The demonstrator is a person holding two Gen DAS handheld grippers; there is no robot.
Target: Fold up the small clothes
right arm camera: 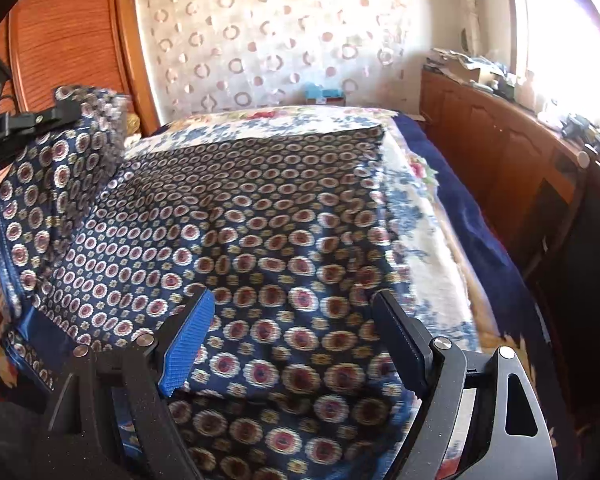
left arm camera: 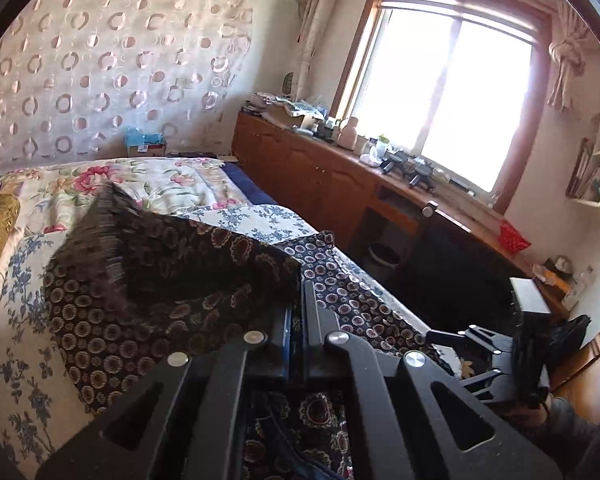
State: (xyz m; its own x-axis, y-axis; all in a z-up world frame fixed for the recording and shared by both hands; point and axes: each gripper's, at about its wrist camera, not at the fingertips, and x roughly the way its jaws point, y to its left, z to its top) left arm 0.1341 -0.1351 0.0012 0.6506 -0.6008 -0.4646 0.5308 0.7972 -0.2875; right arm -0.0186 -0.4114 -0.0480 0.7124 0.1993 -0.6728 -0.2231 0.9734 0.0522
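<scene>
The left gripper point(left arm camera: 298, 312) is clamped on an edge of the patterned blue garment point(right arm camera: 260, 208) and holds that part lifted. The right gripper point(right arm camera: 296, 344) has its jaws apart above the cloth, with nothing pinched. The garment lies spread on the floral bedspread point(left arm camera: 228, 216). A small box point(left arm camera: 146, 146) with something blue inside stands by the curtain.

Daylight floods in through the window point(left arm camera: 452, 96), which is blown out to pure white in the left wrist view and flares along the right edge of the right wrist view. The lifted part of the patterned cloth point(left arm camera: 148, 264) is backlit, dark and streaked with motion blur, while its print smears softly in the right wrist view. Both fisheye pictures bend straight lines and blacken at the corners.
</scene>
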